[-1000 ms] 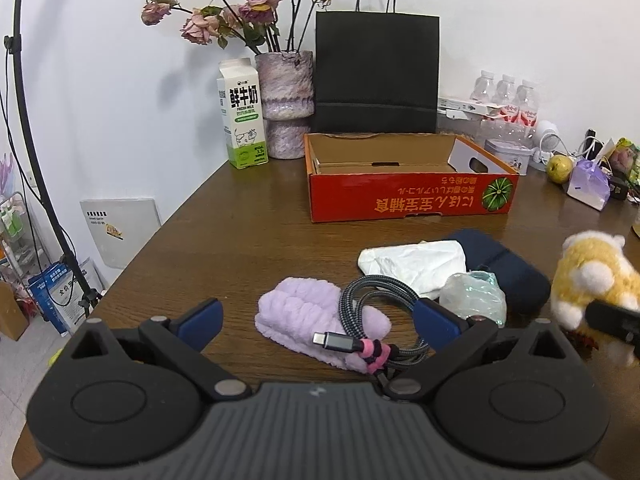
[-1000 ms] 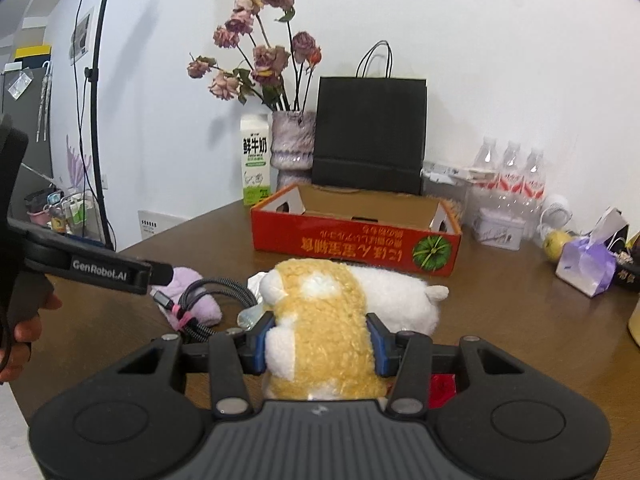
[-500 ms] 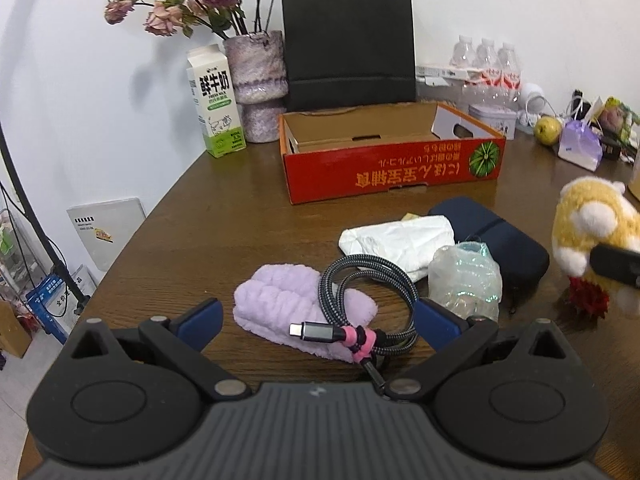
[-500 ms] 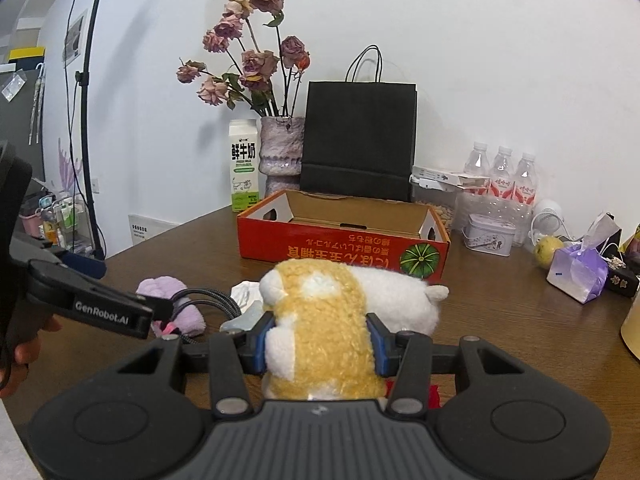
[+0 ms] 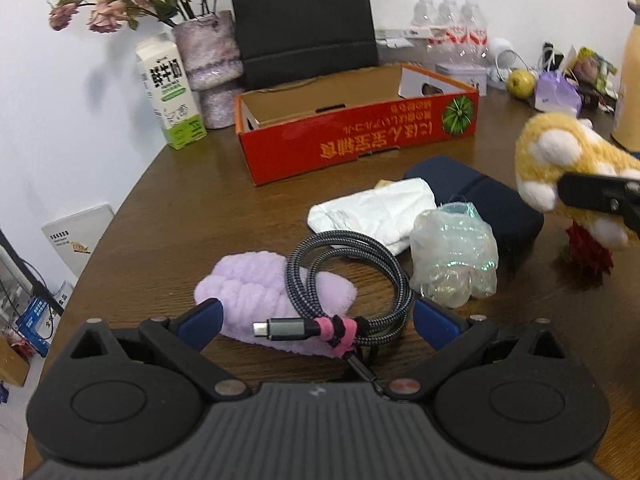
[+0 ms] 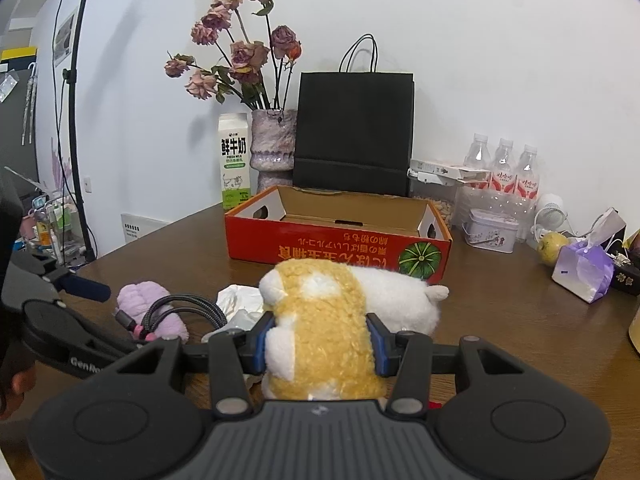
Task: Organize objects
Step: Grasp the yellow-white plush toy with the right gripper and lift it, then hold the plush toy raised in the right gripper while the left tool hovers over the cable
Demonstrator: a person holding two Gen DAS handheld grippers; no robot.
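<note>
My right gripper [image 6: 320,340] is shut on a yellow and white plush toy [image 6: 324,320], held above the table in front of the open red cardboard box [image 6: 340,236]. The same plush toy [image 5: 568,184] shows at the right edge of the left wrist view. My left gripper [image 5: 316,318] is open, its blue fingers either side of a coiled braided cable [image 5: 348,280] that lies on a lilac fluffy cloth [image 5: 256,300]. Behind them lie a white crumpled bag [image 5: 372,212], a clear crinkled wrapper [image 5: 456,256] and a dark blue case [image 5: 480,196].
At the back stand a milk carton [image 5: 170,92], a vase of dried roses [image 5: 212,72], a black paper bag [image 5: 304,20] and water bottles [image 6: 504,172]. A tin [image 6: 492,230], a pear [image 6: 552,242] and a purple tissue pack [image 6: 584,270] sit at the right. A red spiky item [image 5: 588,252] lies under the plush.
The left gripper has come down and closer over the cable and lilac cloth, rolling a little. The right gripper has carried the plush slightly nearer the red box.
</note>
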